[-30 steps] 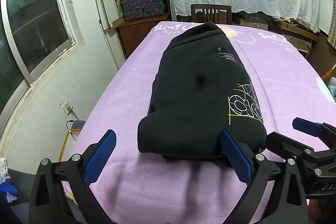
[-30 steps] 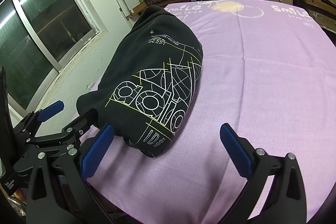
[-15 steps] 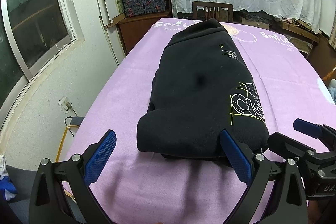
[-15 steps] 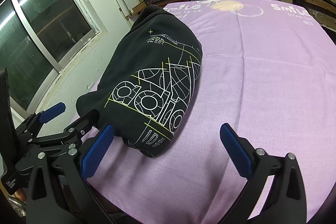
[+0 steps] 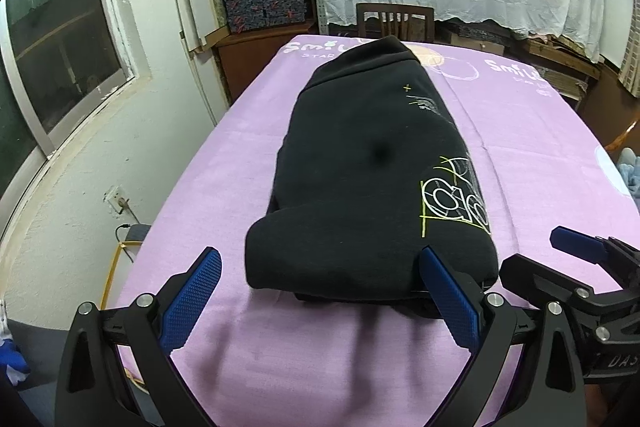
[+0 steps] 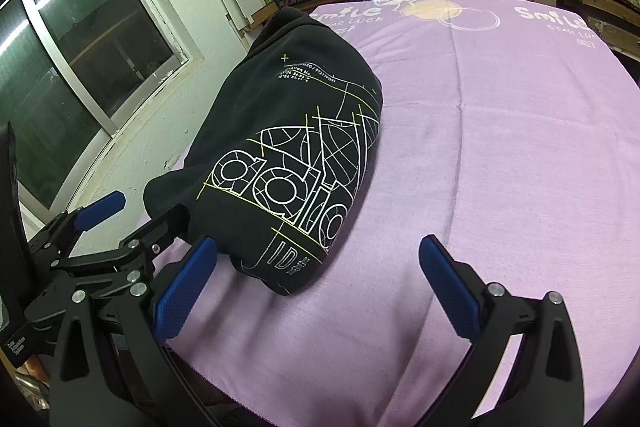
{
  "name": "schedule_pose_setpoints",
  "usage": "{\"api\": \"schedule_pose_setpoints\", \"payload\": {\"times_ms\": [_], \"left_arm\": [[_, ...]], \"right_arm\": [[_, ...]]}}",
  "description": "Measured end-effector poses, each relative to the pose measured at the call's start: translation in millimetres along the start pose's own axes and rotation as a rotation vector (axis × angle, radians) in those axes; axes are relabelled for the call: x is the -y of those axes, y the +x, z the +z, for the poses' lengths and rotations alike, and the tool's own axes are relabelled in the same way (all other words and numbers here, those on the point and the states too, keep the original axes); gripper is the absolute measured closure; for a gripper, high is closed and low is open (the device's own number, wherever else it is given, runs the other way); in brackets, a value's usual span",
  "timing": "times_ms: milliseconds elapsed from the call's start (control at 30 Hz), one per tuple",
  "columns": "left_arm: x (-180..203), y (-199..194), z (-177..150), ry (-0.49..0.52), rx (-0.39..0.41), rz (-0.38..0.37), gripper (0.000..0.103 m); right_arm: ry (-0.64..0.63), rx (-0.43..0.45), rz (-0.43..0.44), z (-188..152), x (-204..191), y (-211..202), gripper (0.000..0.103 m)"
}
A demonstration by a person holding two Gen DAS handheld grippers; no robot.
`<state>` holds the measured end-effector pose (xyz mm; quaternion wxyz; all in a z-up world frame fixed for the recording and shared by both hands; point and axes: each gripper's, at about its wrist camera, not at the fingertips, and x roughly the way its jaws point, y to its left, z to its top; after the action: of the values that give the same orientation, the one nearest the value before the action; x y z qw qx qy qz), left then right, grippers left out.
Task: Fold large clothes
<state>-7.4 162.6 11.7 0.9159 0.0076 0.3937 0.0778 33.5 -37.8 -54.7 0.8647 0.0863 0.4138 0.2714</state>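
Window (image 5: 60, 39) on the left wall. Left gripper (image 5: 320, 299) jaws wide apart, empty, at the near edge of the black sweatshirt (image 5: 372, 179). Sweatshirt lies folded into a long bundle on the purple-covered surface (image 5: 540, 147), printed graphic on its right side. Right gripper (image 6: 316, 291) jaws also apart, empty, just beside the bundle's near right corner. Wooden chair (image 5: 394, 21) at the far end.
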Motion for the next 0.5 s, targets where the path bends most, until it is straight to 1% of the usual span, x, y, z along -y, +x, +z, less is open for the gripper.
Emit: {"api": "schedule_pose_setpoints", "payload": {"times_ms": [100, 300, 367, 500], "left_arm": [[0.9, -2.8, -1.1, -0.003, 0.016, -0.004, 0.003], [-1.2, -6.9, 1.2, -0.019, 0.039, 0.017, 0.003], [-1.4, -6.4, 1.7, -0.024, 0.034, 0.032, 0.003], [-2.5, -4.0, 1.8, -0.025, 0.023, 0.032, 0.003]], "right_arm": [[0.010, 0.003, 0.006, 0.6, 2.2, -1.2, 0.004], [0.011, 0.004, 0.006, -1.1, 3.7, -2.6, 0.004], [0.012, 0.006, 0.006, -1.1, 4.2, -2.8, 0.004], [0.025, 0.012, 0.009, -1.3, 6.8, -4.8, 0.004]]}}
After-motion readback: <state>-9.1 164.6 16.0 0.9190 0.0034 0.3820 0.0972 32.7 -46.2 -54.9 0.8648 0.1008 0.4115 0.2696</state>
